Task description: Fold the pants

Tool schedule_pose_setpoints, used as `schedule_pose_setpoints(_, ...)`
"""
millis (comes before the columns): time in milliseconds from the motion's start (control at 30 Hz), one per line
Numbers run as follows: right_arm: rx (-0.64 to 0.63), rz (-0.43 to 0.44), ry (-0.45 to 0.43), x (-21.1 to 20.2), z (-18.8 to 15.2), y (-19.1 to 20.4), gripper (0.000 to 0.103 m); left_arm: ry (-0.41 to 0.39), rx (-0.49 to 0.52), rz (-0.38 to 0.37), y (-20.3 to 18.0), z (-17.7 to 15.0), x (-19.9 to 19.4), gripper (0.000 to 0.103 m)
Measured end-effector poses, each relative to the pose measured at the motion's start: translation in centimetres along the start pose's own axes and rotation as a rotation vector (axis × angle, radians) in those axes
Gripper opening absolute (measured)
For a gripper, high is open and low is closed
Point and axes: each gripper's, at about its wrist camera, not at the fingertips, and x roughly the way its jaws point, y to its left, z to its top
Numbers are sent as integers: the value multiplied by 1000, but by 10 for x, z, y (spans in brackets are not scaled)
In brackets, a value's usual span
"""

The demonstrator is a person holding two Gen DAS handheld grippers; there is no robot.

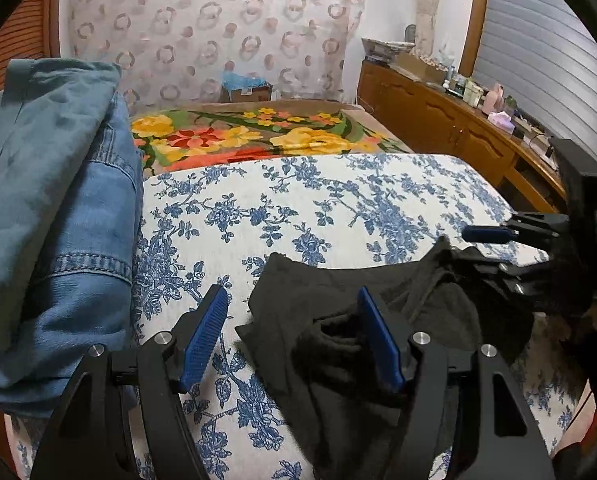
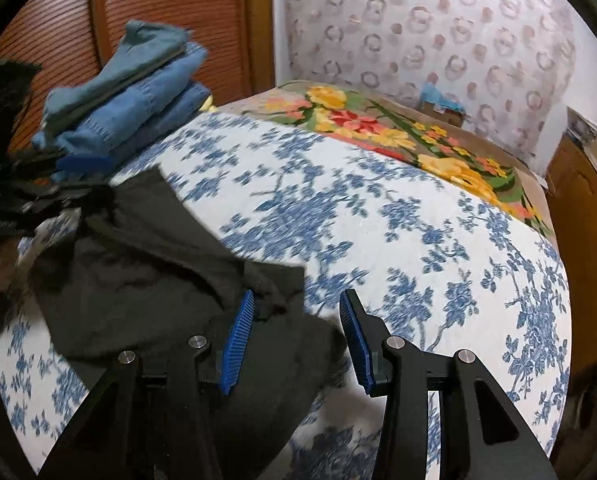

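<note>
Black pants (image 1: 362,320) lay crumpled near front edge of bed (image 1: 338,200), not yet spread, likely awaiting first grab.

Left gripper (image 1: 294,340) stood released, jaws wide over cloth's left end.

Right gripper (image 2: 296,344) also released, jaws straddling cloth's right edge, nothing pinched.

Folded jeans stack (image 1: 58,200) sat at bed's left edge, probably finished pile.

Left view alone showed wooden dresser (image 1: 438,108).

Right view showed slatted door (image 2: 158,8).

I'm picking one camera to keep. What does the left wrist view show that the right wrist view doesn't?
Only the left view shows the cluttered dresser top and grey shutter. Only the right view shows the slatted wooden door clearly. Both share the black pants, stacked jeans, blue-flowered sheet and bright blanket.
</note>
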Motion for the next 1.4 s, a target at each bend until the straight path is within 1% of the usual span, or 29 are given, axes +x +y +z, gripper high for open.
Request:
schedule_pose_setpoints(100, 48, -39, -11, 2, 2, -10, 46, -13, 2, -8, -2, -1, -8, 68)
schedule_pose_setpoints(233, 101, -29, -10, 1, 1, -18, 47, -11, 8, -23, -3, -7, -17, 68)
schedule_pose_setpoints(500, 119, -22, -45, -19, -4, -17, 47, 16, 31, -38, -9, -12, -15, 68)
schedule_pose_setpoints(700, 103, -4, -49, -26, -8, -8, 47, -8, 51, -67, -15, -12, -23, 68)
schedule_pose_setpoints(800, 98, 7, -46, -26, -9, -7, 47, 19, 73, -59, -18, -13, -15, 68)
schedule_pose_setpoints(967, 92, 31, -39, -22, -9, -3, 47, 69, 79, -65, -19, -14, 5, 52)
schedule_pose_setpoints(1067, 87, 36, -31, -19, -10, -1, 47, 81, 69, -63, -17, -13, 13, 32)
schedule_pose_setpoints(1100, 87, 37, -28, -18, -11, 0, 47, 76, 72, -60, -18, -11, 14, 20)
schedule_pose_setpoints(1133, 88, 36, -24, -17, -12, -1, 47, 61, 73, -69, -20, -7, 12, 16)
schedule_pose_setpoints(1167, 90, 37, -20, -16, -13, -1, 47, 41, 79, -80, -23, -3, 9, 16)
schedule_pose_setpoints(1267, 98, 37, -15, -14, -15, -2, 47, -7, 89, -76, -29, 8, 1, 16)
schedule_pose_setpoints(1400, 110, 32, -15, -15, -17, -4, 47, -8, 94, -56, -29, 19, 6, 16)
